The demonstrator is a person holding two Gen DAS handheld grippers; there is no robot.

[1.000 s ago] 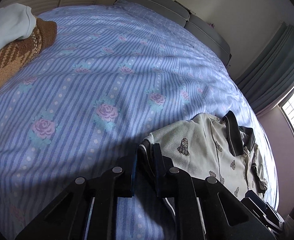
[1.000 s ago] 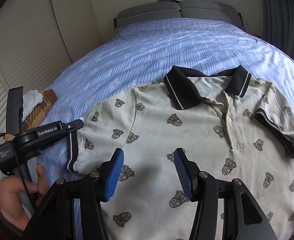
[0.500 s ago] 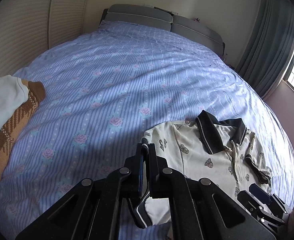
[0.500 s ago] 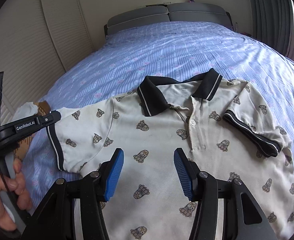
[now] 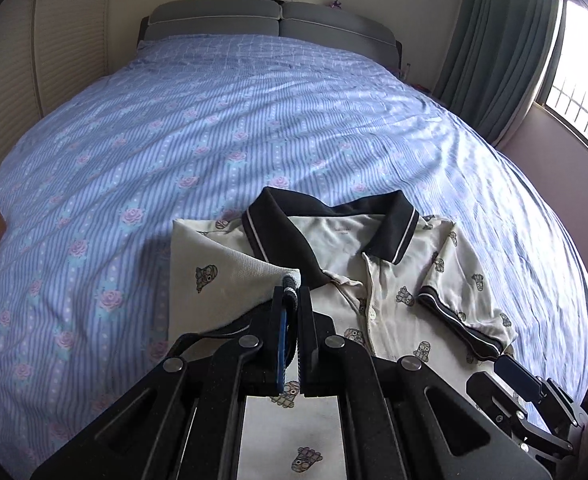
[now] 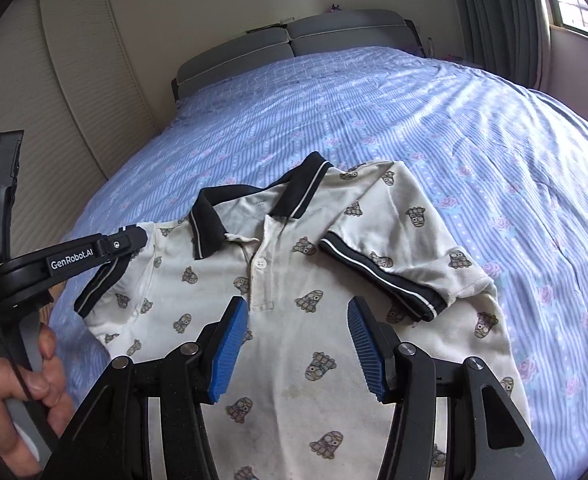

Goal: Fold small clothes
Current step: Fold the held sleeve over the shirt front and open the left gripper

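A cream polo shirt (image 6: 294, 292) lies face up, collar far, at the near edge of the bed (image 5: 254, 120), so its sides can be folded inward. The left tongs (image 5: 291, 292), clenched on the left sleeve's cuff (image 6: 106, 280), lift it over the chest, apparently starting that fold. The right tongs (image 6: 298, 344) hover released, half open, above the shirt front, holding nothing.

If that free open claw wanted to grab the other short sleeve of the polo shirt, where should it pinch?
Probably the dark striped cuff of the sleeve lying flat on the polo shirt. That band is a firm, thicker edge with a free corner at its outer end. The right gripper, open above the chest, could come from the shirt's outer side and slide one finger beneath the cuff.
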